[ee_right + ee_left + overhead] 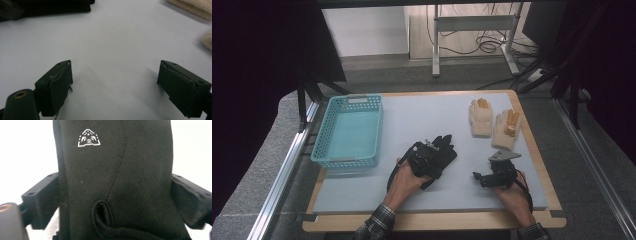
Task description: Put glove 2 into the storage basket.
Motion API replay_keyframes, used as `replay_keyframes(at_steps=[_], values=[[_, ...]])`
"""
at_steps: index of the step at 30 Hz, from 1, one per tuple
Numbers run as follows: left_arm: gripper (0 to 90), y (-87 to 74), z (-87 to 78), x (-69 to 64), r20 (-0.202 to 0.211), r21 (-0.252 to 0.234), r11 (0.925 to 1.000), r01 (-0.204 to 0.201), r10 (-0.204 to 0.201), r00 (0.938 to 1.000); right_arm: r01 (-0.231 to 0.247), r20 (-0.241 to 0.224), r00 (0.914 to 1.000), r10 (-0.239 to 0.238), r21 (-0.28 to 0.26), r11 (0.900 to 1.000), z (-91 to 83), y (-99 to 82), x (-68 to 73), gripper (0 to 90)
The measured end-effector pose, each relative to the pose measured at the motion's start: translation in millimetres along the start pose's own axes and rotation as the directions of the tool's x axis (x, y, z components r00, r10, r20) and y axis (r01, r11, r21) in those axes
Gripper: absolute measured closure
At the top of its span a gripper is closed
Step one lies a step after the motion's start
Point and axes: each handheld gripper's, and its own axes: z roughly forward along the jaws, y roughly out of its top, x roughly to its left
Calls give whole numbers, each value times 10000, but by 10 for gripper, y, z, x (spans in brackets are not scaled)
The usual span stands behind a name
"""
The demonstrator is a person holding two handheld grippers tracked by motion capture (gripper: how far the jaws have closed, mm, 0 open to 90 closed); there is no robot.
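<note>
A black glove (446,149) with a small white logo lies on the pale mat (422,115) near its middle. My left gripper (436,151) reaches over the glove's cuff end. In the left gripper view the black glove (120,170) fills the gap between the jaws of the left gripper (115,192), and both pads press on its sides. My right gripper (476,176) rests low on the mat to the right. In its own view the right gripper (115,75) stands open with bare mat between its pads. The black glove (55,6) lies ahead of it.
A pair of cream gloves (481,118) (506,130) with orange fingertips lies at the mat's far right. A light blue basket (346,161) stands at the left edge of the mat. Table legs and cables stand on the floor beyond the table.
</note>
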Motion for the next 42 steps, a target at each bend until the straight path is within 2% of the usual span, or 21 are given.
replay_keyframes(at_steps=[3, 4, 5, 8, 10, 11, 12, 16, 20, 23, 31, 35, 42], values=[[256, -1, -59, 3, -123, -96, 10000, 21, -23, 9999, 1, 1, 10000, -1, -2, 10000, 0, 0, 0, 124], [373, -4, -83, 2, -277, -146, 9999, -65, 61, 9996, 5, 2, 10000, -5, 0, 10000, 0, 0, 0, 124], [450, -6, -90, 13, -258, -141, 9999, -12, 9, 9997, 7, 2, 10000, -7, 1, 10000, 0, 0, 0, 124], [583, -12, -115, 45, -276, -173, 9998, -40, 35, 9996, 19, 1, 10000, -19, 1, 10000, 0, -1, 0, 123], [638, -15, -131, 63, -224, -263, 9995, -162, 156, 9996, 17, 0, 10000, -17, 2, 10000, 0, -1, 0, 123], [655, -16, -138, 68, -196, -309, 9995, -93, 87, 9998, 16, 2, 10000, -16, 1, 10000, 0, 0, 0, 124], [667, -14, -149, 81, -217, -354, 9993, -149, 141, 9997, 16, 1, 10000, -16, 2, 10000, 0, -1, 0, 123], [676, 7, -220, 144, -148, -521, 9986, 72, -80, 9999, 10, 1, 10000, -10, 2, 10000, 0, 0, 0, 124], [674, 52, -344, 241, 112, -675, 9968, 422, -416, 9991, -13, -4, 10000, 13, 12, 10000, -1, -1, 1, 124], [672, 93, -445, 307, 144, -753, 9959, 498, -489, 9987, 0, -2, 10000, 0, 3, 10000, -1, -1, 0, 124], [661, 199, -708, 505, -545, -941, 9935, 641, -694, 9961, 28, 0, 10000, -28, 10, 10000, -2, -1, -1, 124], [660, 227, -817, 629, -710, -1035, 9909, 858, -934, 9931, 28, -1, 10000, -28, 8, 10000, -2, -1, -2, 123], [660, 255, -1028, 878, -1236, -1262, 9829, 1338, -1494, 9810, 27, -3, 10000, -27, 8, 10000, -2, -1, -2, 123]])
